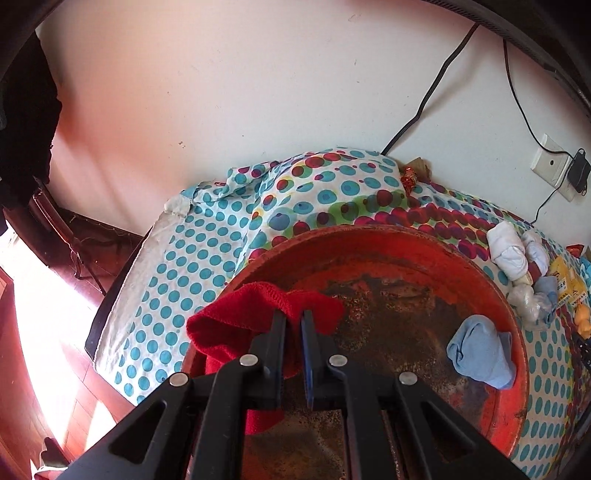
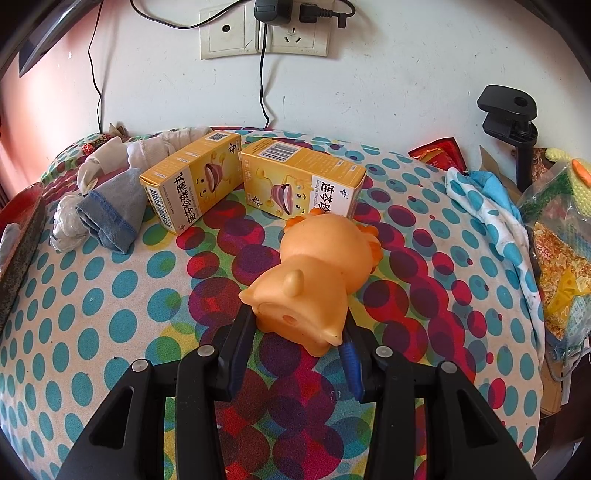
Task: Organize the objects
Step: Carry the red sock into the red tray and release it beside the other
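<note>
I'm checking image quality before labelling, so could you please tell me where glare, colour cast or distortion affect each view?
Left wrist view: blown-out sunlight at the left edge over the floor, a pink cast on the wall, and the bed curves strongly. Right wrist view: even light, sharp boxes and toy, fisheye bending of the sockets, dark corners.

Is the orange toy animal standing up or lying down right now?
Lying down. The orange toy rests on its side on the dotted cloth, flat base facing the camera, with the right gripper closed around its base end.
</note>
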